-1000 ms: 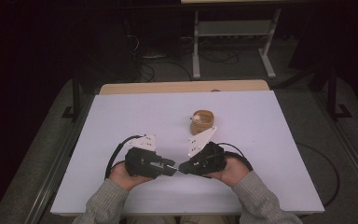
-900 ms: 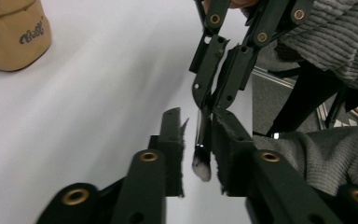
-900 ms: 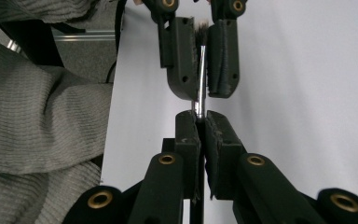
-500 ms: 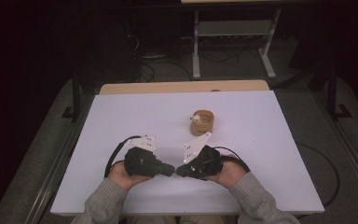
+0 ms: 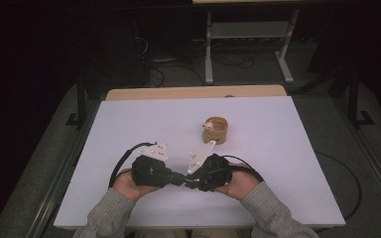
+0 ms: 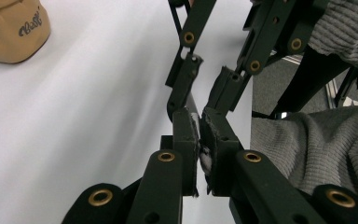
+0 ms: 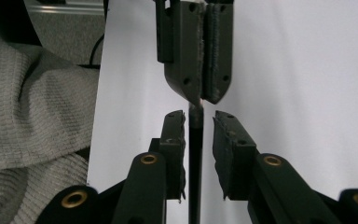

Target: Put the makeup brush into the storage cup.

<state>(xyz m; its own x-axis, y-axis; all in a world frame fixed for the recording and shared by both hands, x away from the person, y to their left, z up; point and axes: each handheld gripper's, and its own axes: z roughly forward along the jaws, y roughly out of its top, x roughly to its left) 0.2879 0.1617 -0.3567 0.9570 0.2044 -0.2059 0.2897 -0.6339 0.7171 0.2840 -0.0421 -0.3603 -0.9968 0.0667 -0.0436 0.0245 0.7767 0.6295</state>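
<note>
While just beside the right hand-held gripper (image 5: 192, 181), tan cup (image 5: 215, 129).

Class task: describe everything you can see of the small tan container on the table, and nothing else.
The tan container is a small round open-topped pot, light brown and matte, possibly wood or cardboard. It stands upright on the white table, a little right of centre, beyond the two grippers. In the high view something small and pale sits inside it at the left; what it is cannot be told. The left gripper view shows its rounded side bearing dark script lettering, too small to read. Nothing but the table touches it.
</note>
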